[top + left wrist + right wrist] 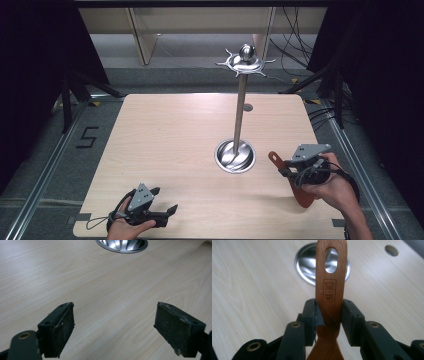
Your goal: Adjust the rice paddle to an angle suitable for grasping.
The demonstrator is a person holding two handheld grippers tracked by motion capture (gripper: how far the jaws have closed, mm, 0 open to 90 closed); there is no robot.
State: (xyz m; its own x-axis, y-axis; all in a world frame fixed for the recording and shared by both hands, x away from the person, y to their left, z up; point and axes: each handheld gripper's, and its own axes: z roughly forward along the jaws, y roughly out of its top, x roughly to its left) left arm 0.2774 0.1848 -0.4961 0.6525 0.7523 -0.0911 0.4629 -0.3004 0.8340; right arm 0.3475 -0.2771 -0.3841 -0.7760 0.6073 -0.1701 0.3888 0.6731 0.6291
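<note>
A reddish-brown wooden spatula [331,287] with a slot in its handle end is clamped across the handle by my right gripper [329,312], which is shut on it. From above, the spatula [303,196] lies low over the table's right front, its handle end aimed at the stand, with my right gripper [286,170] around it. A metal utensil stand [240,110] rises from a round shiny base [235,156] to a ring of hooks [245,61]. Near the front left edge, my left gripper [165,198] stands open and holds nothing; its pads [60,332] frame bare wood.
The light wooden table [165,135] has a small round hole [248,107] behind the stand, seen too as a hole [391,250]. The stand's base [121,245] lies ahead of the left gripper. Black curtains and cables flank the table; dark floor surrounds it.
</note>
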